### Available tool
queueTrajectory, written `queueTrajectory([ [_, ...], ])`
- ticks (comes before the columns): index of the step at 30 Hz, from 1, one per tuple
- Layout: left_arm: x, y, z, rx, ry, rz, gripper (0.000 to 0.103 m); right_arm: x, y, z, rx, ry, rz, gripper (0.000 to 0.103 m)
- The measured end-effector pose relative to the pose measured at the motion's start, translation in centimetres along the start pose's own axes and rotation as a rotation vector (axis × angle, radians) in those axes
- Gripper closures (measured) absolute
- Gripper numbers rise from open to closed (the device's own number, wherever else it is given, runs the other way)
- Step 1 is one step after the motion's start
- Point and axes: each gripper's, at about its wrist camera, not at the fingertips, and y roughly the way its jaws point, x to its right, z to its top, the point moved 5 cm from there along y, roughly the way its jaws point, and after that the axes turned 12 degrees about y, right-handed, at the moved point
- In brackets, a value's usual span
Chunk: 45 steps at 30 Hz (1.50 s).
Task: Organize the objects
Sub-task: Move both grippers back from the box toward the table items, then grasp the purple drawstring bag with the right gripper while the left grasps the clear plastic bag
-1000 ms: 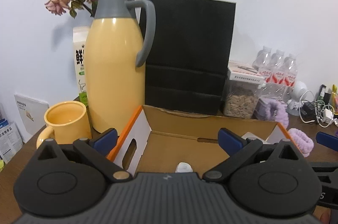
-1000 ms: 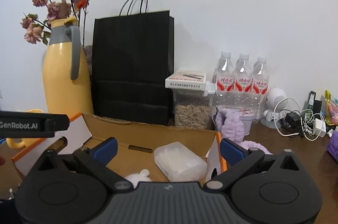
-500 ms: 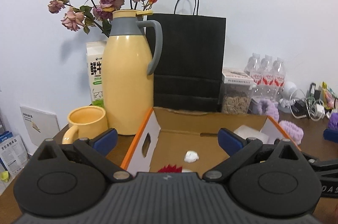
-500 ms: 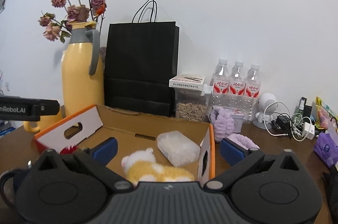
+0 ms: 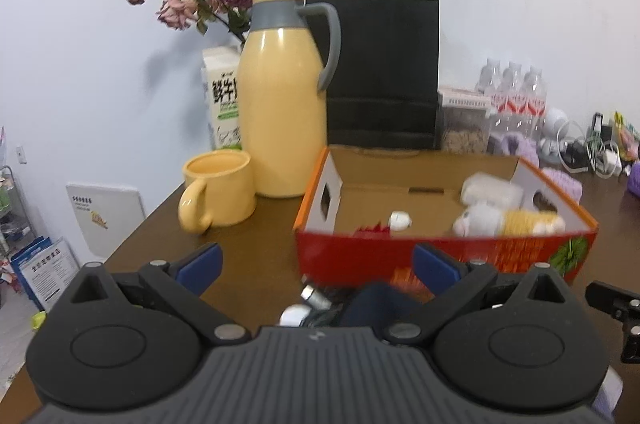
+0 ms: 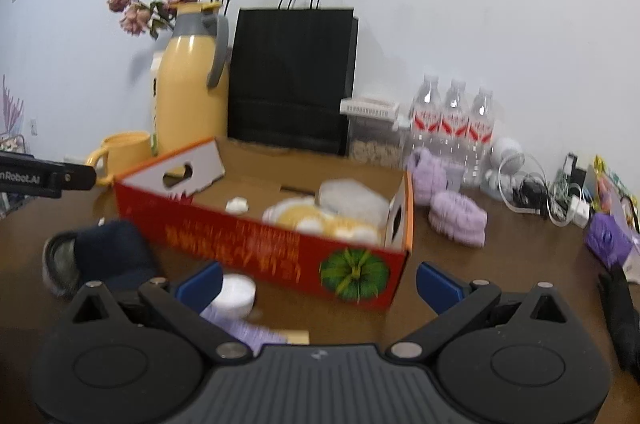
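Both claws apart, empty: left gripper point(image 5: 316, 264), right gripper point(image 6: 318, 278). Navy sock point(image 6: 114, 252) at 10 o'clock — I risk shoving red box point(image 6: 256, 240) into yellow mug point(image 5: 218, 190).

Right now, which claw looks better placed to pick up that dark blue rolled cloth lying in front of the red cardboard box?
Probably the left claw: the dark blue rolled cloth lies right between its open fingers, before the red cardboard box. The right claw, also open, has it off to its left.
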Motion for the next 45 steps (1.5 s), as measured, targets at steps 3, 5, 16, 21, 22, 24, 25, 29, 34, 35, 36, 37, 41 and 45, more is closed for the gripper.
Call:
queueTrajectory([
  [3, -0.3, -0.7, -1.3, -0.020, 0.000, 0.004, 0.000, 0.1, -0.8, -1.3, -0.022, 0.011, -0.003, 0.000],
  [5, -0.5, -1.1, -2.1, -0.035, -0.002, 0.003, 0.000, 0.1, -1.3, -2.0, -0.036, 0.025, -0.001, 0.000],
  [16, -0.8, -3.0, -4.6, -0.069, -0.003, 0.004, 0.000, -1.4, -2.4, -4.4, -0.114, 0.058, 0.058, 0.000],
  [21, -1.0, -3.2, -5.0, -0.077, -0.014, 0.006, 0.000, -3.1, -1.8, -5.1, -0.177, 0.070, 0.092, 0.000],
  [22, -1.0, -3.3, -5.1, -0.078, -0.015, 0.004, 0.000, -3.5, -1.6, -5.3, -0.188, 0.060, 0.091, 0.000],
  [24, -0.9, -3.3, -5.2, -0.080, -0.017, -0.001, 0.000, -4.3, -1.0, -5.8, -0.215, 0.037, 0.079, 0.000],
  [25, -0.9, -3.3, -5.3, -0.081, -0.018, -0.003, 0.000, -4.6, -0.6, -6.0, -0.230, 0.031, 0.069, 0.000],
  [29, -0.9, -3.4, -5.7, -0.081, -0.020, -0.017, 0.000, -4.7, 0.4, -6.7, -0.262, 0.035, 0.051, 0.000],
  [34, -0.8, -3.1, -6.1, -0.096, -0.028, -0.017, 0.000, -4.4, 0.2, -6.8, -0.246, 0.054, 0.066, 0.010],
  [35, -0.8, -3.1, -6.2, -0.099, -0.030, -0.015, 0.000, -4.3, 0.2, -6.7, -0.239, 0.057, 0.065, 0.012],
  [36, -0.8, -3.0, -6.3, -0.102, -0.031, -0.014, 0.000, -4.3, 0.1, -6.7, -0.232, 0.060, 0.066, 0.018],
  [37, -0.8, -3.0, -6.3, -0.104, -0.032, -0.015, 0.000, -4.1, -0.1, -6.6, -0.226, 0.064, 0.066, 0.023],
  [41, -0.9, -2.9, -6.5, -0.110, -0.031, -0.010, 0.000, -3.6, -0.6, -6.4, -0.196, 0.080, 0.064, 0.047],
  [45, -0.8, -2.9, -6.6, -0.116, -0.031, -0.005, 0.000, -3.2, -1.1, -6.3, -0.180, 0.096, 0.083, 0.072],
])
